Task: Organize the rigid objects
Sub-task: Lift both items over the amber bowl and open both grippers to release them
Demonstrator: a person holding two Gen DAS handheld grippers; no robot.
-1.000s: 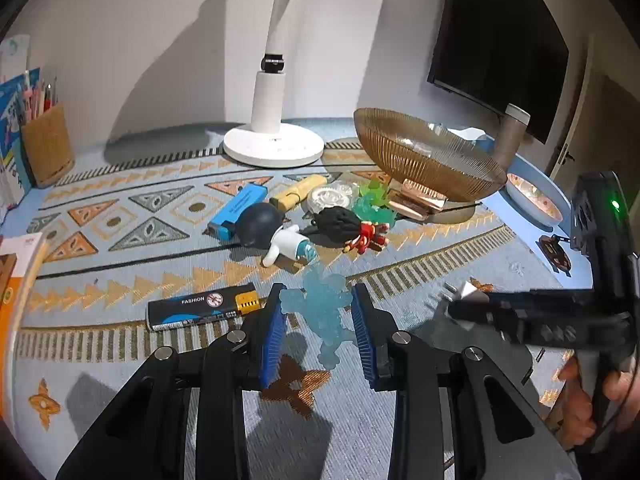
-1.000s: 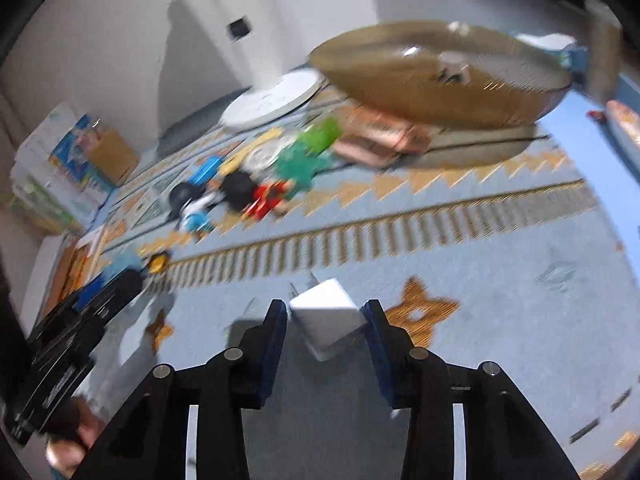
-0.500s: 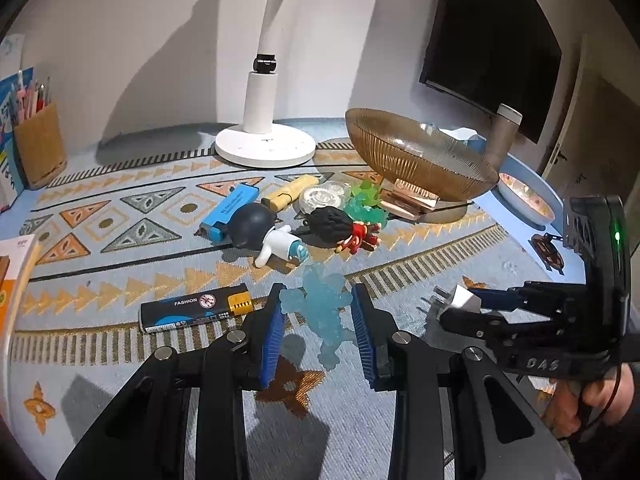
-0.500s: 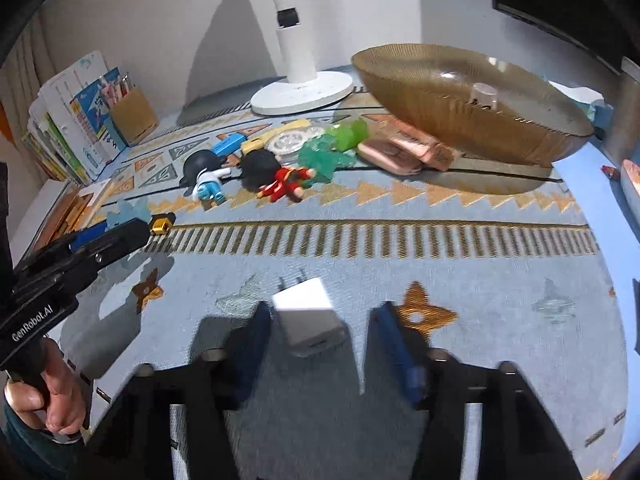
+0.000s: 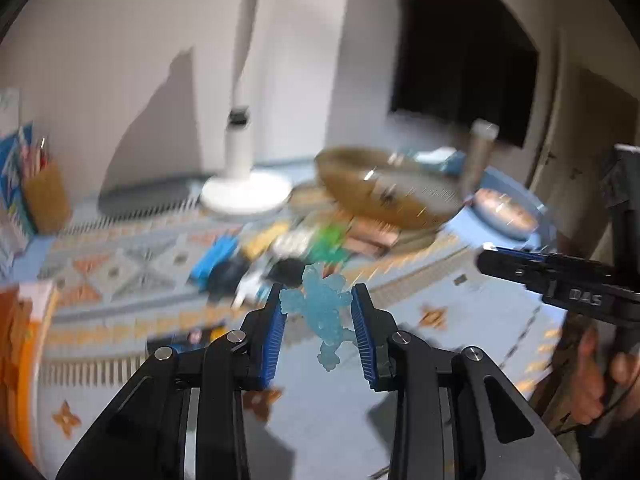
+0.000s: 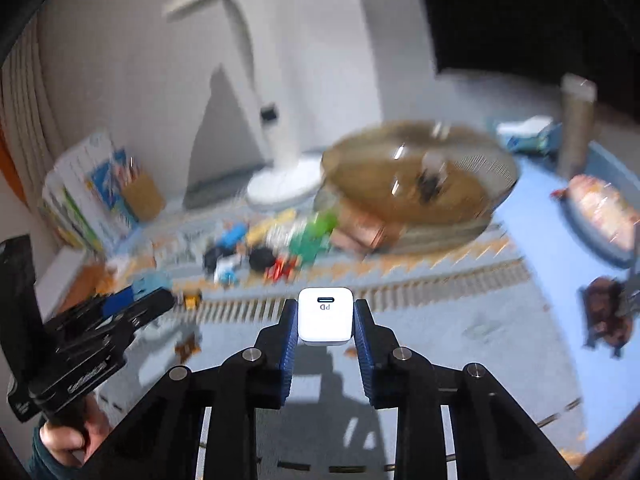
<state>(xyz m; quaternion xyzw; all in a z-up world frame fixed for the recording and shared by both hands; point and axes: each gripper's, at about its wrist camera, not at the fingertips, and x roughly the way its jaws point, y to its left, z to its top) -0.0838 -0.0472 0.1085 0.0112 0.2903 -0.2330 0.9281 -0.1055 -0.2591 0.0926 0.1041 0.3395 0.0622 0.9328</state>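
Left hand-held gripper clamping a translucent blue figure between its blue pads, holding it lifted clear of the patterned cloth covering the desk. Figure hanging roughly upright, arms touching both pads, legs dangling below the fingertips.

Right hand-held gripper gripping a white charger block squarely between its ribbed blue pads, port and "PD" mark facing the camera, letters reading upside down. Charger also sitting raised above the cloth, casting a shadow beneath.

Everything beyond both grippers smearing with motion blur. Still making out an amber ribbed bowl standing toward the far right of the cloth, with some small item lying inside, too blurred for naming. Lying just in front and to the left of the bowl, a jumble of small toys and objects in green, red, black, blue and yellow. Standing behind them, a white lamp base with its stem rising. Sitting at the far left, a brown pen holder beside stacked books. Showing at the right edge of the left wrist view, the other gripper's black body and the hand holding it.
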